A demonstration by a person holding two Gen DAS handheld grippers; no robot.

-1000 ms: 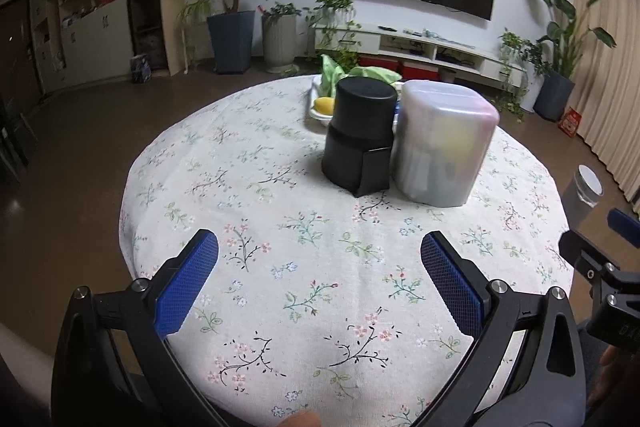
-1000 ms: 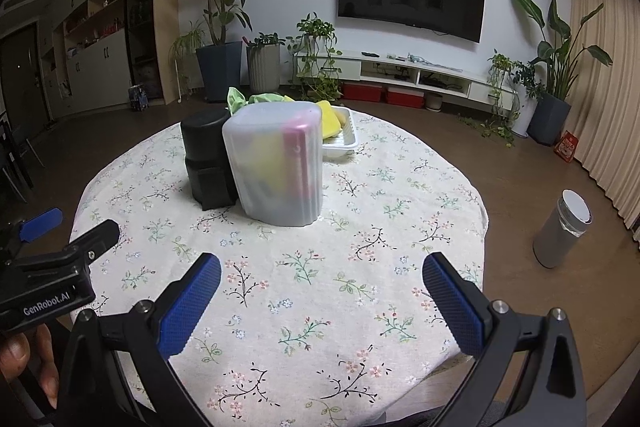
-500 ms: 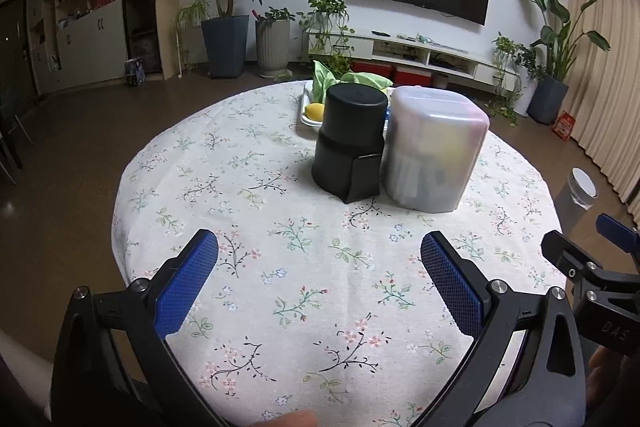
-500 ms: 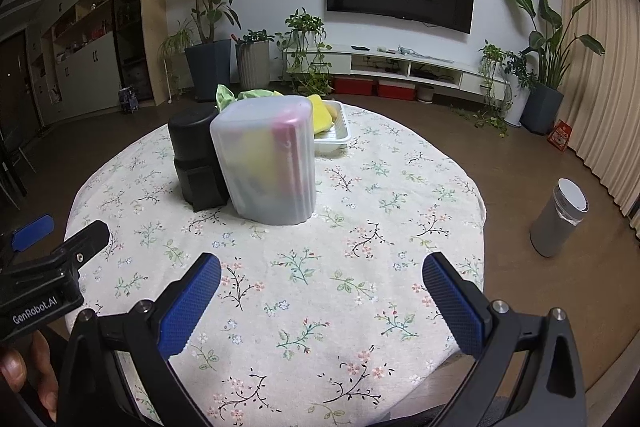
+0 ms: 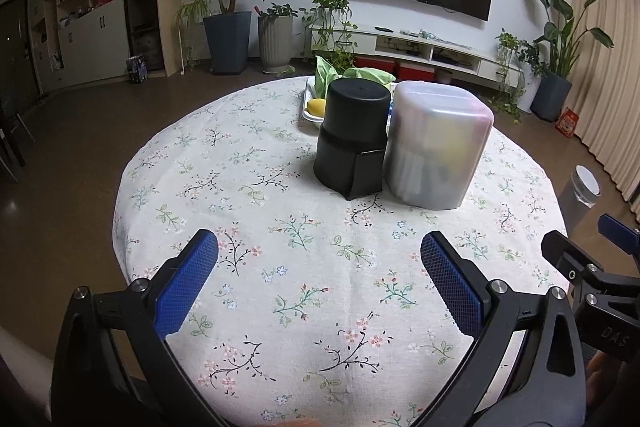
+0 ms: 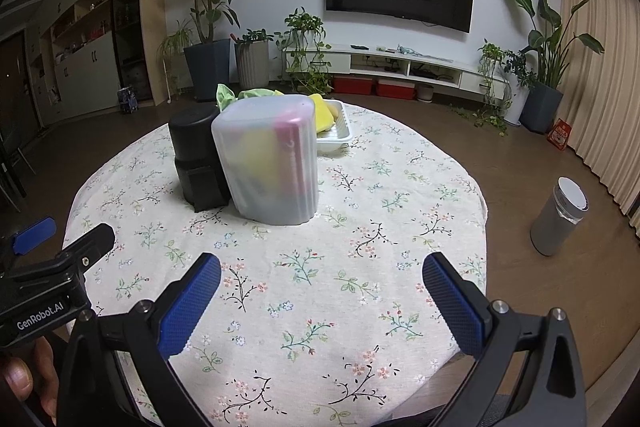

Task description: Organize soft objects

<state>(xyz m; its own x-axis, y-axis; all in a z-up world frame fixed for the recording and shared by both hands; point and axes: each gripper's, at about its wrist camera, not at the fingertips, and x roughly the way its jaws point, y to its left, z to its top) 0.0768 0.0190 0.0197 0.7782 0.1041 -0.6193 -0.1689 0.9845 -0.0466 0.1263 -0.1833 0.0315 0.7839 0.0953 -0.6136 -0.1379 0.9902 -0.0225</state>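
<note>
**Both grippers held wide and empty short of the containers**

The left gripper and the right gripper are held with jaws spread wide and nothing between them, over the near part of the flowered tablecloth, well short of the frosted container.

Yellow and pink soft items are seen dimly through the frosted container, which is stood with its closed end up near the table's middle. A black container is set touching it on its left. Just behind both, a white tray is laid, with a yellow sponge and green cloth in it.

The step in hand cannot be settled: soft items packed with the grippers drawn back, or a reach toward the tray's remaining pieces, are both fitted by this scene. Any grasp of the tray's pieces is judged to call for a path around the two containers.
</note>
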